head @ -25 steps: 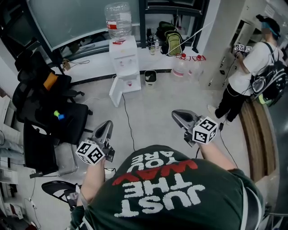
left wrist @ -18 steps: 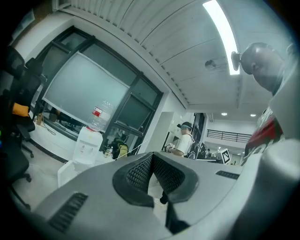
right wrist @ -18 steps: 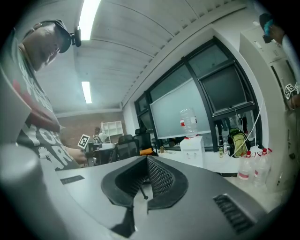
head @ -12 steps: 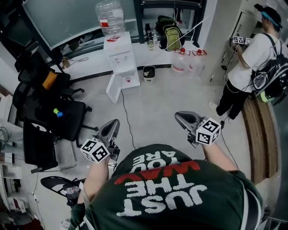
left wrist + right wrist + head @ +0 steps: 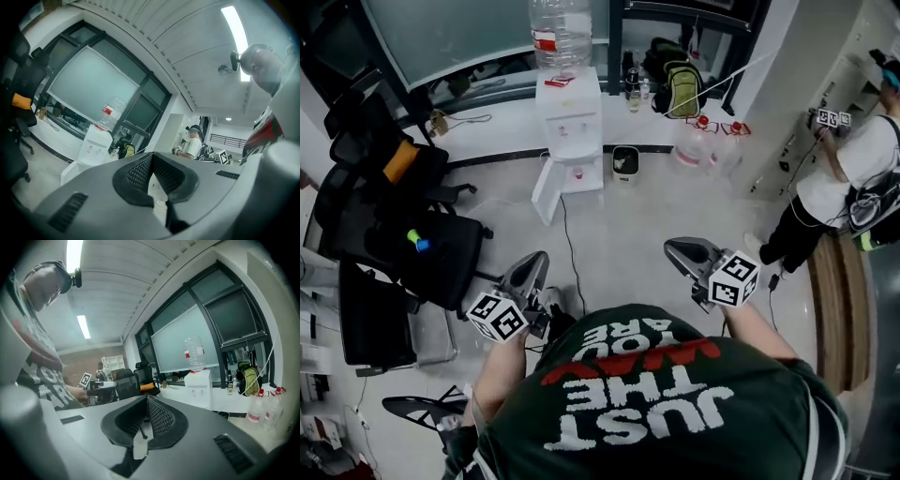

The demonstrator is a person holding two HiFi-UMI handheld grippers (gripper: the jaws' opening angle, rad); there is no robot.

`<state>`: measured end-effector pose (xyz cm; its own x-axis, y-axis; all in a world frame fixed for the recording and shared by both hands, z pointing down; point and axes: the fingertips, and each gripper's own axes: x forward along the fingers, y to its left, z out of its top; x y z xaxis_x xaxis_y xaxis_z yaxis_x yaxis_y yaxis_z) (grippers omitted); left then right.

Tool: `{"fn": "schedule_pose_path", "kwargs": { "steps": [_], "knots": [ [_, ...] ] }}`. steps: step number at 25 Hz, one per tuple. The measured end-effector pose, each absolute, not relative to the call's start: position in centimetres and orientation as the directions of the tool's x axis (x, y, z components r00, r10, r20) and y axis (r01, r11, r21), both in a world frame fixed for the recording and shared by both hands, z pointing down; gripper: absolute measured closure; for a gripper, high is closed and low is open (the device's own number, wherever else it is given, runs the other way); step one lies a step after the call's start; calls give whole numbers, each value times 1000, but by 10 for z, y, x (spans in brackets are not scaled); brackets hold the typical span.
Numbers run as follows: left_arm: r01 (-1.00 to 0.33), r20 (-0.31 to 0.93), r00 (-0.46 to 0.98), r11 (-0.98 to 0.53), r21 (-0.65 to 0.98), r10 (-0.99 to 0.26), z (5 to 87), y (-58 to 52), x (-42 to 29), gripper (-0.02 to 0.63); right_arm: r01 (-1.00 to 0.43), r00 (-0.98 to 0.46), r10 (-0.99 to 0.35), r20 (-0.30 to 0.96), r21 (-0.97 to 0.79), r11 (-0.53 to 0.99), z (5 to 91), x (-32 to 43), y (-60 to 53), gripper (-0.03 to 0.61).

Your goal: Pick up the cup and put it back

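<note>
I can make out no cup in any view. In the head view my left gripper (image 5: 532, 262) is held in front of the person's chest at the left. It points out over the floor and is shut on nothing. My right gripper (image 5: 677, 249) is level with it at the right, also shut and empty. In the left gripper view the left gripper's (image 5: 151, 157) pads meet at the tip with only the room behind them. In the right gripper view the right gripper (image 5: 147, 401) shows the same closed tip.
A white water dispenser (image 5: 571, 127) with a bottle on top stands ahead by the window ledge. Beside it are a small bin (image 5: 625, 161) and water jugs (image 5: 705, 145), with a backpack (image 5: 682, 86) on the ledge. Black office chairs (image 5: 403, 234) crowd the left. Another person (image 5: 848, 183) stands at the right.
The head view has swung a little, so the dispenser sits further right and the other person nearer the right edge. Both grippers stay shut in front of the chest.
</note>
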<state>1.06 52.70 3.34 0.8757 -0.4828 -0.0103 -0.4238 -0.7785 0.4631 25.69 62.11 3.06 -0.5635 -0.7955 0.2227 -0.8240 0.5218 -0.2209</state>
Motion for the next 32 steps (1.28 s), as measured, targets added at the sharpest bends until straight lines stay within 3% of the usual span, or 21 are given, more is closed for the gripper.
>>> {"fn": "schedule_pose_path", "kwargs": {
  "steps": [8, 15, 25, 32],
  "knots": [
    [-321, -49, 921, -826, 464, -386, 37, 279, -68, 604, -840, -538, -815, 214, -219, 497, 19, 149, 378, 543],
    [-282, -58, 937, -846, 452, -343, 34, 142, -105, 605, -848, -529, -812, 246, -195, 493, 7, 96, 243, 543],
    [-280, -14, 943, -814, 509, -333, 71, 74, -82, 604, -834, -552, -771, 318, -226, 503, 33, 104, 149, 543],
    [-397, 7, 894, -783, 479, -449, 98, 66, -43, 604, -736, -675, -662, 326, -225, 639, 64, 145, 101, 543]
  ]
}}
